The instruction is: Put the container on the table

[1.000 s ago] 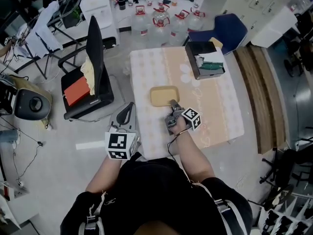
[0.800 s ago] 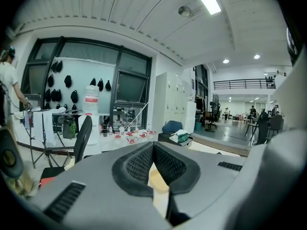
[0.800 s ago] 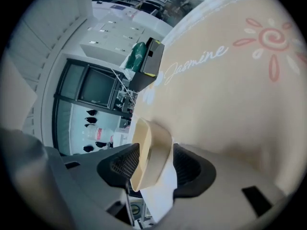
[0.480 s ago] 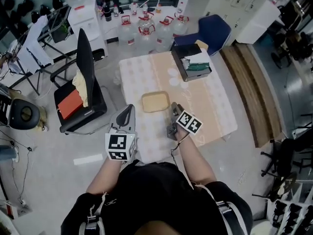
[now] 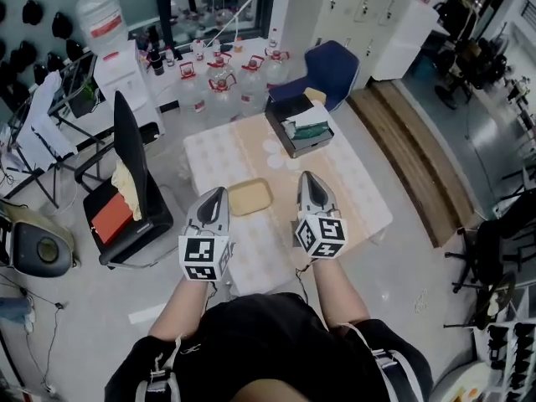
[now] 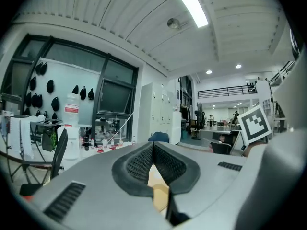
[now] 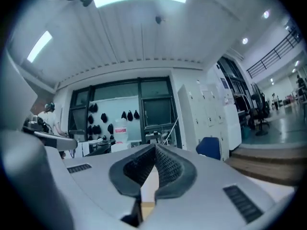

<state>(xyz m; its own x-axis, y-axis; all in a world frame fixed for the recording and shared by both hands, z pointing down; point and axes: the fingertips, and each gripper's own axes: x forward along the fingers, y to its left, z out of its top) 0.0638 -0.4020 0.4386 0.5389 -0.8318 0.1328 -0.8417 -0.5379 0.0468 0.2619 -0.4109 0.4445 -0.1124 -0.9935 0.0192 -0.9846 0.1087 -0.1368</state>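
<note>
While both grippers hang over the near end of the table (image 5: 356,193), the container (image 5: 249,198) sits flat on it, centre frame in the head view, touching neither. Left gripper (image 5: 215,194): jaws together, nothing between them, tips just left of the container in frame. Right gripper (image 5: 306,177): jaws just closed, pads meeting, empty, tips to the container's right. Black box (image 5: 297,132) sits at the table's far end, well apart from the container. Black chair (image 5: 126,182) stands left of the table, water bottles (image 5: 219,82) upper centre.
</note>
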